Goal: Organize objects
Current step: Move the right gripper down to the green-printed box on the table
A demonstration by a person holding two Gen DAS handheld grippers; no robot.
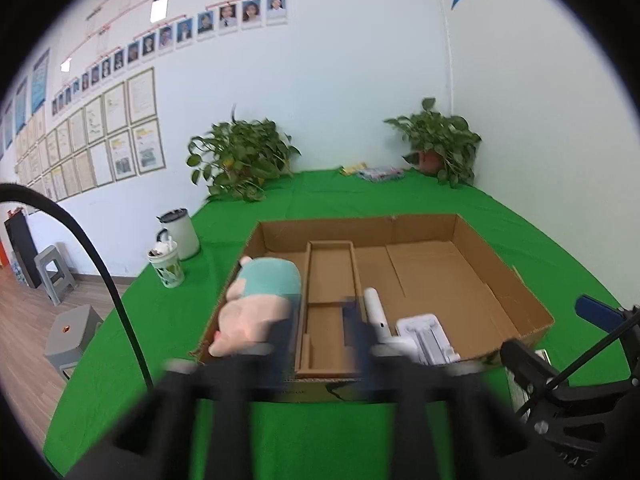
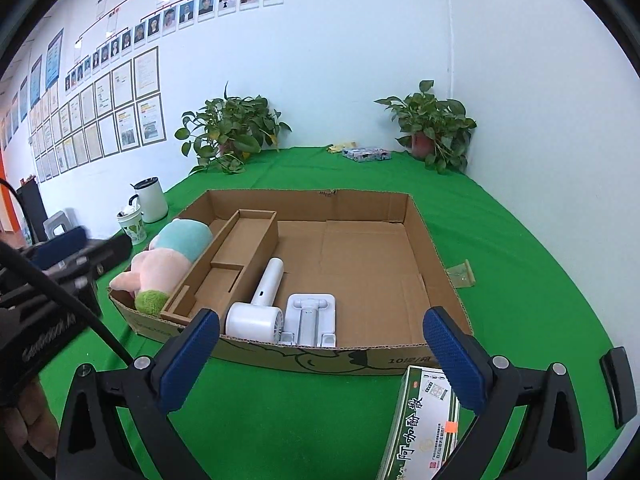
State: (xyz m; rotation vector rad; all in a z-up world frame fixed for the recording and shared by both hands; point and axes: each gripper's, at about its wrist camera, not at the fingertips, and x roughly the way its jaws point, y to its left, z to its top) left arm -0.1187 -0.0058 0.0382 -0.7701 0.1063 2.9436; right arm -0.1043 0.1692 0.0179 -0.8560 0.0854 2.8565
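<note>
Nearest, the right gripper (image 2: 320, 344) hangs wide apart and empty above the green-and-white medicine box (image 2: 420, 420), which lies on the table's (image 2: 520, 240) near edge, apparently next to be packed. The left gripper (image 1: 316, 336), blurred, also looks parted, holding nothing. Beyond, the cardboard tray (image 2: 424, 232) holds a white hair dryer (image 2: 260, 304), a white stand (image 2: 310, 314) and, along its left wall, a plush toy (image 2: 172, 256), beside an empty divider insert (image 2: 240, 248).

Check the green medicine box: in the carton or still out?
Out. The medicine box lies on the green cloth in front of the carton, below the open right gripper.
</note>
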